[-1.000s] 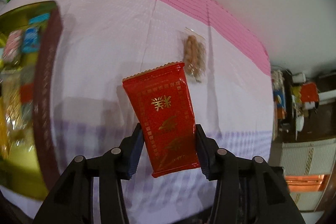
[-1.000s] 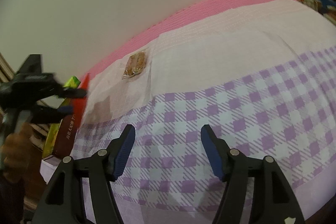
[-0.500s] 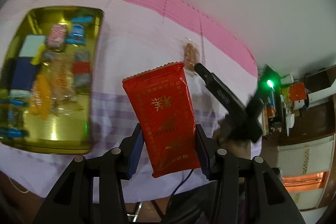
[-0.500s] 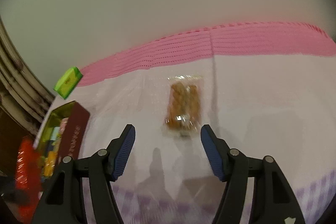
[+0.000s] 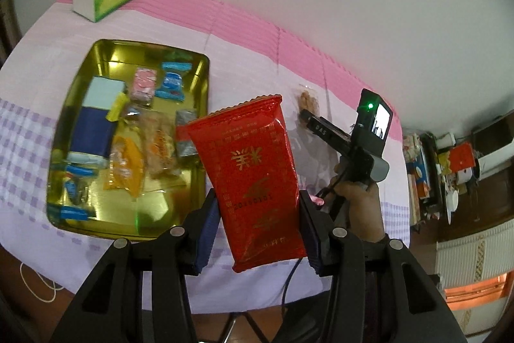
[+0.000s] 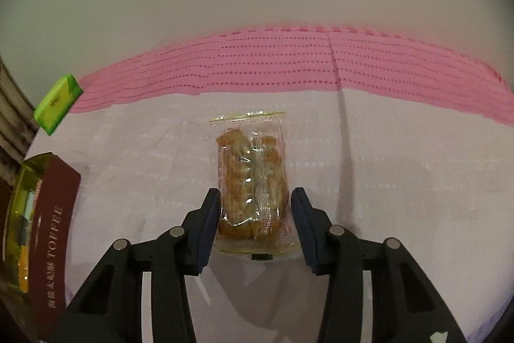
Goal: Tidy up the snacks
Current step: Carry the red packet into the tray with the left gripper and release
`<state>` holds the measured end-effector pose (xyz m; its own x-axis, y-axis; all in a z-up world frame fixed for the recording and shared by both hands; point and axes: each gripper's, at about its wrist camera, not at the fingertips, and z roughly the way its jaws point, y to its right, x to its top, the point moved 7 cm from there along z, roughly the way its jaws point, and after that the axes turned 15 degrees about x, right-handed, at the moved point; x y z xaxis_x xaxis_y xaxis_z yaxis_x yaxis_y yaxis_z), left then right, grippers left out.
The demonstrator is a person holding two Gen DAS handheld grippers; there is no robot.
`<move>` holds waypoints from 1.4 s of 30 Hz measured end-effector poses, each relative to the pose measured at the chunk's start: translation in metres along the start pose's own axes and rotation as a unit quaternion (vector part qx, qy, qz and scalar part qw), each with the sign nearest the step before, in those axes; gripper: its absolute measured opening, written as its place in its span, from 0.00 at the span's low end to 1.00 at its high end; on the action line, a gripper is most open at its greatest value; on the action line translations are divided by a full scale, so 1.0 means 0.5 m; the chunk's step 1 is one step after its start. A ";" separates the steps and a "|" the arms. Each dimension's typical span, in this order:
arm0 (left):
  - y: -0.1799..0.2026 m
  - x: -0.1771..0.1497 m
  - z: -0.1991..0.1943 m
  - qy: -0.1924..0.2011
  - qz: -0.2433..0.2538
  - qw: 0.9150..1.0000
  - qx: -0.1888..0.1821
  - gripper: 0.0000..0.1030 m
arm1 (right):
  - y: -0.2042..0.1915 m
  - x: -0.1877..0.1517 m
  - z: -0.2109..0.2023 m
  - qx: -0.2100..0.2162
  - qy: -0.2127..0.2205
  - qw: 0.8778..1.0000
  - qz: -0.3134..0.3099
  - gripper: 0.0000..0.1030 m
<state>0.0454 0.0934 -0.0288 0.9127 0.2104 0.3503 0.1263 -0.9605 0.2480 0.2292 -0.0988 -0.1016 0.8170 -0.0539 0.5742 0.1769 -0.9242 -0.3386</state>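
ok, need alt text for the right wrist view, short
The right tool is closing around a clear packet of brown snacks lying flat on a pale cloth with a pink border. A gold tin with a dark red side panel sits at the left edge, and a green box lies behind it.

Right tool (image 6: 256, 222) (closing) around clear packet (image 6: 252, 179)

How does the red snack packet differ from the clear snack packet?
The red snack packet is opaque and lifted, gripped by the left gripper; the clear snack packet shows its brown contents and lies on the tablecloth, with the right gripper closing around it. Both are sealed.
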 end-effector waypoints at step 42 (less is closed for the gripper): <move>-0.235 0.050 0.038 0.060 -0.002 0.991 0.122 0.46 | -0.141 -0.180 -0.069 0.028 0.044 0.998 -0.018 0.35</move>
<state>0.0609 0.2080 -0.0662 0.8612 0.2211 0.4577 0.2343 -0.9718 0.0286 0.1242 -0.0418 -0.1039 0.7582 -0.0561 0.6496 0.2382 -0.9036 -0.3560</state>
